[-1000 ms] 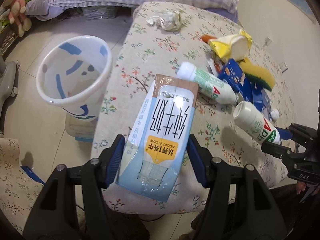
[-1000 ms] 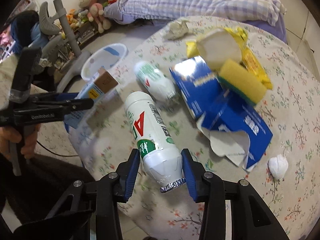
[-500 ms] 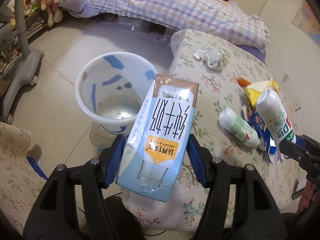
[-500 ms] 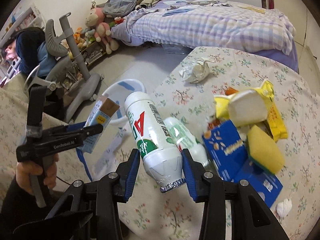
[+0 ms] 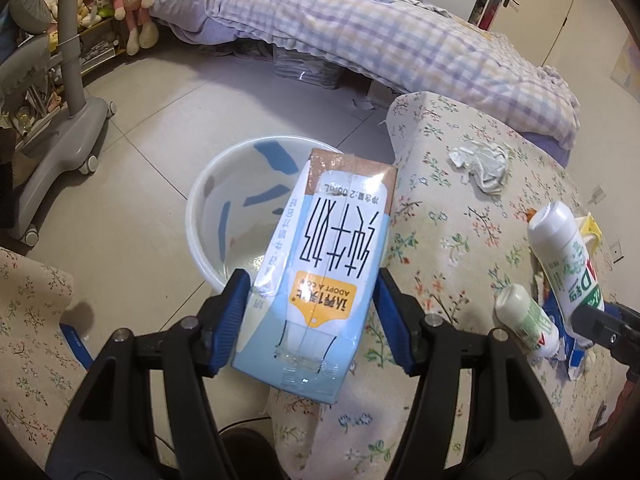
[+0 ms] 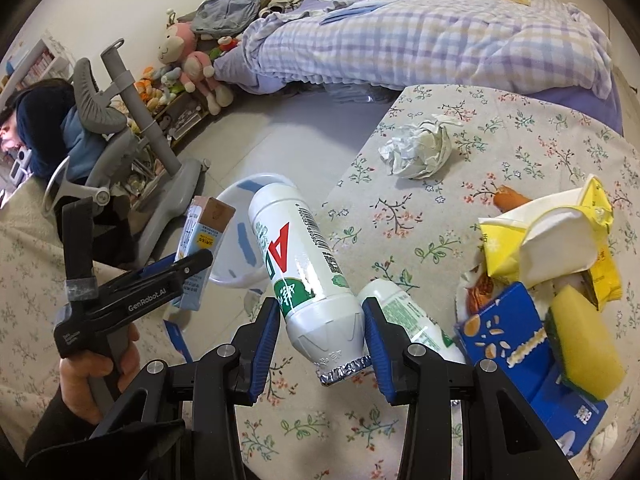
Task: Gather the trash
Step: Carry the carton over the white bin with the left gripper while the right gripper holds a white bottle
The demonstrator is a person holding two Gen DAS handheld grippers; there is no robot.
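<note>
My left gripper (image 5: 308, 312) is shut on a light blue milk carton (image 5: 328, 264) and holds it in the air over the near rim of a white bin (image 5: 224, 208) with blue marks on the floor. My right gripper (image 6: 318, 330) is shut on a white AD bottle (image 6: 304, 264), held above the table's left edge. The carton (image 6: 202, 248) and bin (image 6: 248, 188) also show in the right wrist view, and the held bottle (image 5: 564, 256) in the left wrist view.
On the floral table (image 6: 400, 232) lie a second white bottle (image 6: 408, 316), crumpled paper (image 6: 420, 146), a yellow wrapper (image 6: 548, 236), a blue box (image 6: 508, 344) and a yellow sponge (image 6: 584, 344). A grey chair base (image 5: 52, 136) and a bed (image 5: 380, 32) stand beyond.
Both grippers moved left off the table toward the bin, carrying the carton and the bottle. The carton now hangs over the bin's rim.
</note>
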